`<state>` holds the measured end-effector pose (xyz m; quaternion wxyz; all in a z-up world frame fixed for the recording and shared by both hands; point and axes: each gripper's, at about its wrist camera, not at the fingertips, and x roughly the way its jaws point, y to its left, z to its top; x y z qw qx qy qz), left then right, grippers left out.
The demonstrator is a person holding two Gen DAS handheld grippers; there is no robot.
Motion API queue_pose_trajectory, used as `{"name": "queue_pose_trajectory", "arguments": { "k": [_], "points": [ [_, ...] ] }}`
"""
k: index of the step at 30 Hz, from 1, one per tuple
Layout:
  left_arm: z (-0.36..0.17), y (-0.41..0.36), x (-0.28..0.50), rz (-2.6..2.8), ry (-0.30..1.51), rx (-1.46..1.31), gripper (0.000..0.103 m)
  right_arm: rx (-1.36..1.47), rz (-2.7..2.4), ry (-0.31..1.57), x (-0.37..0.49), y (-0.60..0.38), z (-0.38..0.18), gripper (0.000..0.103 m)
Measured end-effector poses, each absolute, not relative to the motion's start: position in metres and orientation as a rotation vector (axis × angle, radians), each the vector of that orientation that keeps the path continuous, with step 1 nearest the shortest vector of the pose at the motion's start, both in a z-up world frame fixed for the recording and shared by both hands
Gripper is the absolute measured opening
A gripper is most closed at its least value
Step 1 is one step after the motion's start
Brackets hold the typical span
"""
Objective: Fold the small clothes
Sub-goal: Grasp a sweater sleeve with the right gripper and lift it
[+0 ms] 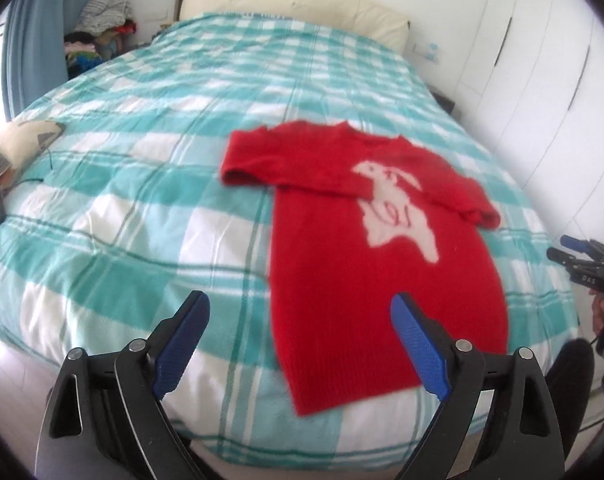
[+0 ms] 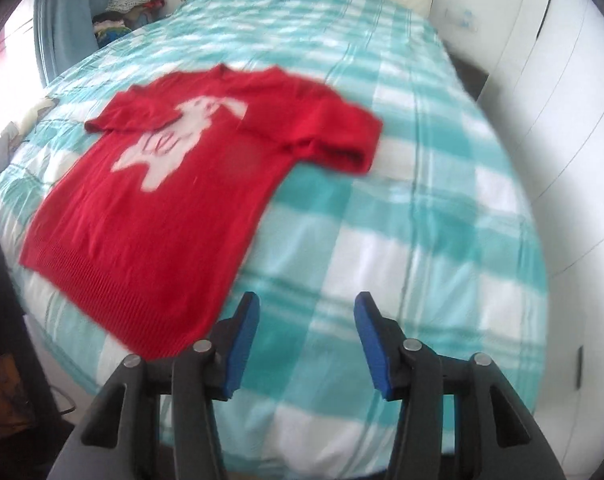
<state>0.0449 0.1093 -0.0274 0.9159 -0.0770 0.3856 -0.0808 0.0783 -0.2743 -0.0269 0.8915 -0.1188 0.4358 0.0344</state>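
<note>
Both claws, left claw (image 1: pixel 300 320) and right claw (image 2: pixel 307 320), gape empty; red knitted rabbit-motif sweater (image 1: pixel 382 264) lies flat ahead, sleeves tucked for folding.

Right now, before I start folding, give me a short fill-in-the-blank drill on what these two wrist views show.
1. The sweater lying on the bed is ____ in colour.
2. The left gripper has its jaws ____ and holds nothing.
3. The right gripper hovers over the checked cover, beside the sweater's ____ edge.
4. The cover's checks are white and ____.

Missing words: red; open; bottom (hem); teal
</note>
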Motion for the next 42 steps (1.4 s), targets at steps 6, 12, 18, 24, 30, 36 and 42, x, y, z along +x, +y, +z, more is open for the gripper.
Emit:
{"name": "queue_pose_trajectory", "arguments": {
  "k": [6, 12, 18, 24, 30, 36, 42],
  "points": [
    [-0.084, 0.072, 0.099, -0.2, 0.733, -0.222, 0.094, -0.377, 0.271, 0.845, 0.203, -0.217, -0.063, 0.074],
    [-0.114, 0.072, 0.106, -0.184, 0.839, -0.235, 0.093, -0.476, 0.347, 0.922, 0.276, -0.165, -0.123, 0.07],
    [-0.115, 0.081, 0.11, -0.144, 0.84, -0.272, 0.093, -0.228, 0.262, 0.936, 0.304, -0.208, -0.122, 0.008],
    [-0.116, 0.079, 0.111, -0.132, 0.846, -0.266, 0.093, 0.153, 0.025, 0.765, 0.244, -0.357, -0.05, 0.008],
    [-0.121, 0.077, 0.11, -0.113, 0.846, -0.24, 0.093, 0.423, -0.218, 0.689, 0.146, -0.489, -0.042, 0.008],
    [-0.126, 0.076, 0.109, -0.096, 0.841, -0.219, 0.093, 0.685, -0.229, 0.748, 0.118, -0.543, -0.102, 0.009],
    [-0.127, 0.075, 0.108, -0.086, 0.837, -0.206, 0.093, 0.848, -0.174, 0.715, 0.112, -0.558, -0.111, 0.037]
  ]
}}
